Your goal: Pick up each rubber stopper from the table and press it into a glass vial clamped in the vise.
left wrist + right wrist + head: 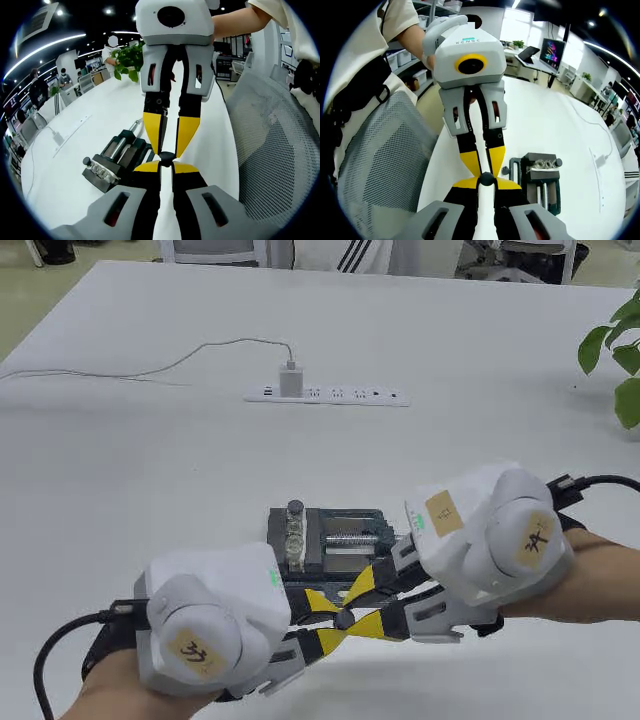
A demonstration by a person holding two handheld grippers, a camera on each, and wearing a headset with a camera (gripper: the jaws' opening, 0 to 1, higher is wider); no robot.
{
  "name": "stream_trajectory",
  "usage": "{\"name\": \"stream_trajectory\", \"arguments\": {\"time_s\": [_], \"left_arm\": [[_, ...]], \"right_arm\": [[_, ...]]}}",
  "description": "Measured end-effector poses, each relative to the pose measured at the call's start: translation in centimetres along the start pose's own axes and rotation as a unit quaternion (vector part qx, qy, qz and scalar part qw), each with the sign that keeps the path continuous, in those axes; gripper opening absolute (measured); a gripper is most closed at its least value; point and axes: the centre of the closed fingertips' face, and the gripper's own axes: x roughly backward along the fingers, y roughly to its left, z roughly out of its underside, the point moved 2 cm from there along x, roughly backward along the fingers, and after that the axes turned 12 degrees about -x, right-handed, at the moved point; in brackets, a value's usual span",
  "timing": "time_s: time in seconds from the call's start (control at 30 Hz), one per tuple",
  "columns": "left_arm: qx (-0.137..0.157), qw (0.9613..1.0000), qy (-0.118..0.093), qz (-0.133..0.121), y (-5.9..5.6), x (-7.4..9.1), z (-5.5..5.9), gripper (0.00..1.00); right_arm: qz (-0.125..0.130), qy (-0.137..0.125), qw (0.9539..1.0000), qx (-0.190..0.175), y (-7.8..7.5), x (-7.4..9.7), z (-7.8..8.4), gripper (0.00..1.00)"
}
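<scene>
Stopper (344, 620) btwn L gripper (166, 167), R gripper (485, 184).

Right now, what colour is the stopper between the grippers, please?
The stopper is dark grey, clearest in the right gripper view.

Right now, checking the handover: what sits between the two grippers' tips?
A small dark rubber stopper, pinched where the yellow tips of the left gripper and the right gripper meet; both gripper views show it.

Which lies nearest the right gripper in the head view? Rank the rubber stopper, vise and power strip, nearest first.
1. rubber stopper: at the right gripper tips.
2. vise: just beyond the tips, ahead.
3. power strip: farthest, well beyond the vise.
</scene>
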Motion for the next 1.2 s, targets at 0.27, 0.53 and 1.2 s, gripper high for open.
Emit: {"name": "stream_trajectory", "arguments": {"time_s": [0.27, 0.53, 1.2], "left_arm": [[0.003, 1.0, 0.002, -0.003, -0.07, 0.04, 0.12, 0.05], [0.012, 0.9999, -0.001, -0.009, -0.05, 0.12, 0.25, 0.05], [0.028, 0.999, 0.002, -0.036, 0.81, 0.44, 0.92, 0.33]], "right_arm": [[-0.004, 0.004, 1.0, 0.004, 0.03, -0.16, 0.04, 0.06], [-0.006, 0.003, 1.0, 0.002, 0.05, -0.23, -0.12, 0.06], [-0.003, 0.01, 0.9999, 0.003, -0.14, -0.47, 0.21, 0.06]]}}
